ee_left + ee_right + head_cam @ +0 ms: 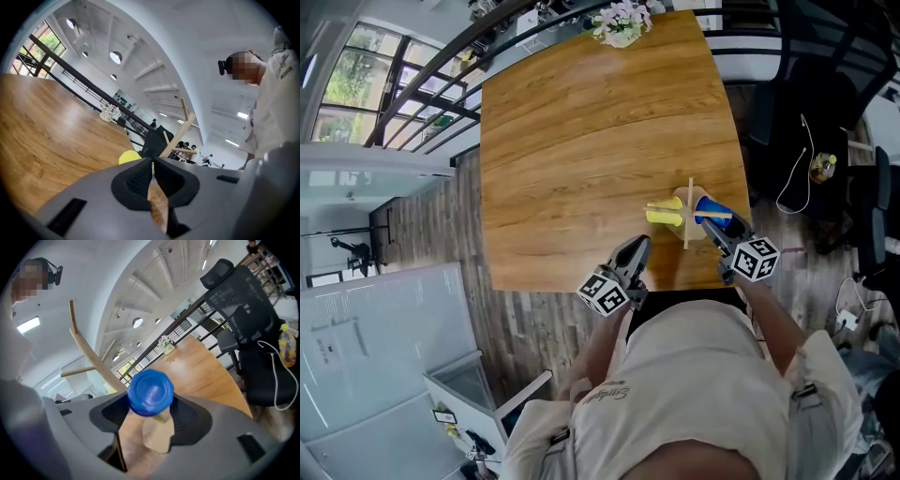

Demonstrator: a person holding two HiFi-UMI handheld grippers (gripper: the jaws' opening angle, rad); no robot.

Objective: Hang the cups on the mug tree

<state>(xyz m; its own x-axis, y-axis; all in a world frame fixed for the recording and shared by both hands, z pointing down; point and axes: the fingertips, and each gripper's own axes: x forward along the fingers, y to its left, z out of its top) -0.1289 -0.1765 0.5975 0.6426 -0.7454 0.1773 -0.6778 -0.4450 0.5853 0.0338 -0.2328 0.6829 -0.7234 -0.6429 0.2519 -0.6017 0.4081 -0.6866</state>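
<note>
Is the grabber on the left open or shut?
Shut. In the left gripper view, the grey left gripper has its jaws touching, nothing between them.

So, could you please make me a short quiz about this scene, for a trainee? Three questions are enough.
1. Multiple choice: what stands between the jaws of the right gripper?
A) a spoon
B) a blue cup
C) nothing
2. True or false: the jaws of the left gripper stand wide apart.
3. Short answer: in the head view, on which side of the mug tree is the yellow cup?

Key:
1. B
2. False: the jaws are together, with nothing between them.
3. On its left side.
</note>
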